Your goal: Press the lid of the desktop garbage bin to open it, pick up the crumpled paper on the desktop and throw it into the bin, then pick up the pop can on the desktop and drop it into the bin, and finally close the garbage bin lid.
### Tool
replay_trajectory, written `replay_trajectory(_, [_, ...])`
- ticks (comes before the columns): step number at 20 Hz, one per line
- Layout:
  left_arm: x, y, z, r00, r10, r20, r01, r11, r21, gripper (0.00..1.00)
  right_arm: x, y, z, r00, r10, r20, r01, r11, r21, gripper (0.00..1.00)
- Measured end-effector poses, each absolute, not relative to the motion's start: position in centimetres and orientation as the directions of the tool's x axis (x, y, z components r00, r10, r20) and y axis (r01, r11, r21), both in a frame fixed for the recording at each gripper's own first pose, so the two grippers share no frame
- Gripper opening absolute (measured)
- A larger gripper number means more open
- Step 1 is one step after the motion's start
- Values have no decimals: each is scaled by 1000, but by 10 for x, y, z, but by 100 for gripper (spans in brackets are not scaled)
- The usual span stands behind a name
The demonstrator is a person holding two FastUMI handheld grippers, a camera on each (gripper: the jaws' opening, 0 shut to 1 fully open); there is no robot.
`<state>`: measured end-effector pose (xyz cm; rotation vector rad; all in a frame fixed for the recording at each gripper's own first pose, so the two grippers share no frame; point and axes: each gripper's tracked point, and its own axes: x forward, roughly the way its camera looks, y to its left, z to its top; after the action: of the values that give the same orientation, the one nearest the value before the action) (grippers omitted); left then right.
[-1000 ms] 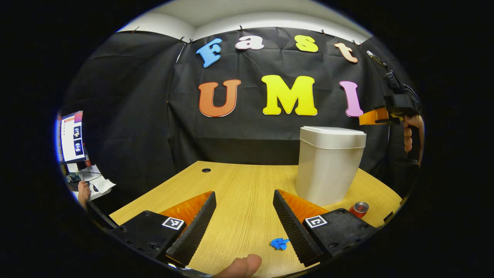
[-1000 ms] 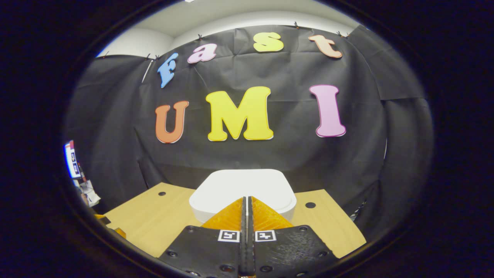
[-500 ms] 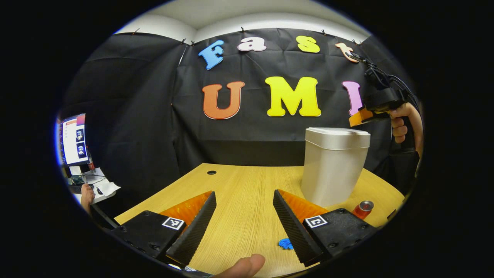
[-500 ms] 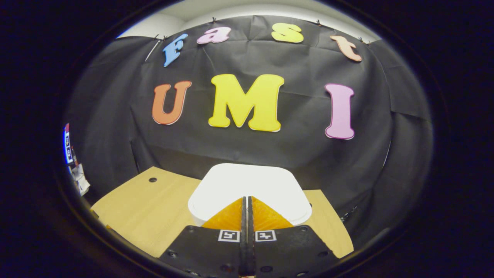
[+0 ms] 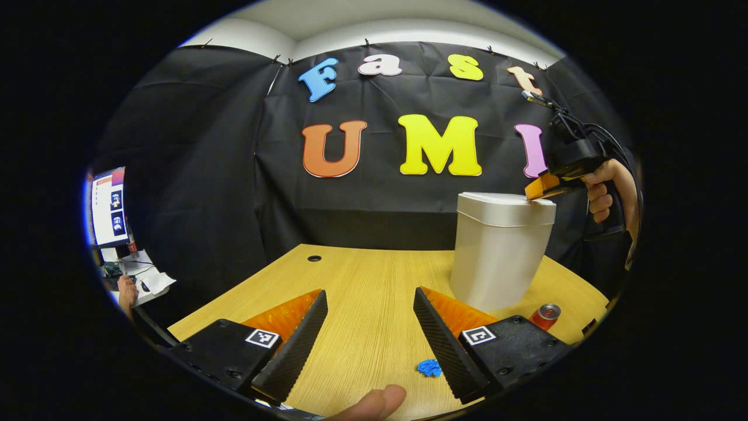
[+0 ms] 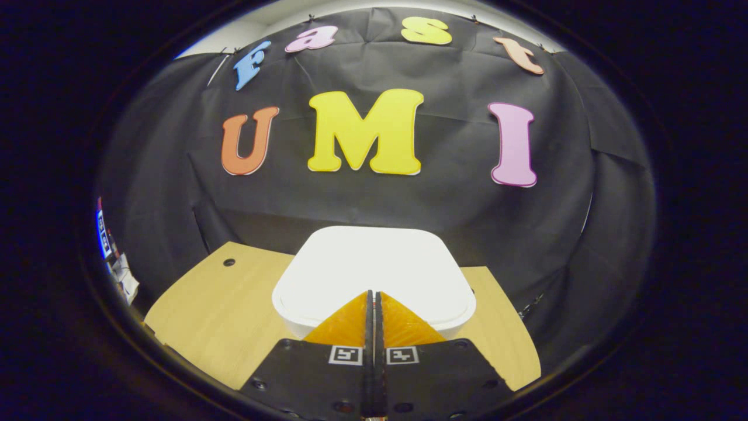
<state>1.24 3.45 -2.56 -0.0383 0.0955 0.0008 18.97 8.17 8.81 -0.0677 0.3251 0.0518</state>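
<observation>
A white desktop bin [image 5: 497, 257] stands on the wooden table [image 5: 362, 280], its lid [image 6: 374, 266] down. My right gripper [image 6: 374, 295] is shut, with its tips resting on the near edge of the lid; from the left gripper view I see the right gripper [image 5: 540, 188] touching the lid's right rim, held by a hand [image 5: 602, 190]. My left gripper [image 5: 369, 307] hovers open above the table with nothing between its fingers. A blue crumpled paper [image 5: 429, 367] lies beside its right finger. A red pop can [image 5: 544, 316] lies at the bin's right foot.
A monitor [image 5: 108, 206] and a cluttered desk stand beyond the booth at far left. The table has a cable hole [image 5: 314, 258] near its back edge. A fingertip [image 5: 374, 403] shows at the bottom of the left gripper view.
The right gripper has come down from above the bin until its tips meet the lid. The left gripper has stayed open, almost in place.
</observation>
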Motion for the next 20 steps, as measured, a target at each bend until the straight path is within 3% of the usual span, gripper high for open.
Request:
replay_trajectory(2, [13, 34, -24, 996, 0, -91, -4, 999, -34, 98, 177, 84, 81, 936, 71, -346, -93, 995, -48, 0])
replay_trajectory(8, [11, 31, -23, 996, -6, -84, 4, 1000, -21, 98, 168, 78, 115, 973, 63, -221, -76, 996, -51, 0])
replay_trajectory(16, [14, 30, -28, 995, -10, -101, 8, 1000, -20, 98, 192, 84, 85, 939, 66, -338, -92, 994, -61, 0])
replay_trajectory(20, [13, 34, -26, 995, -3, -96, 0, 999, -32, 98, 182, 79, 87, 940, 53, -336, -84, 993, -79, 1])
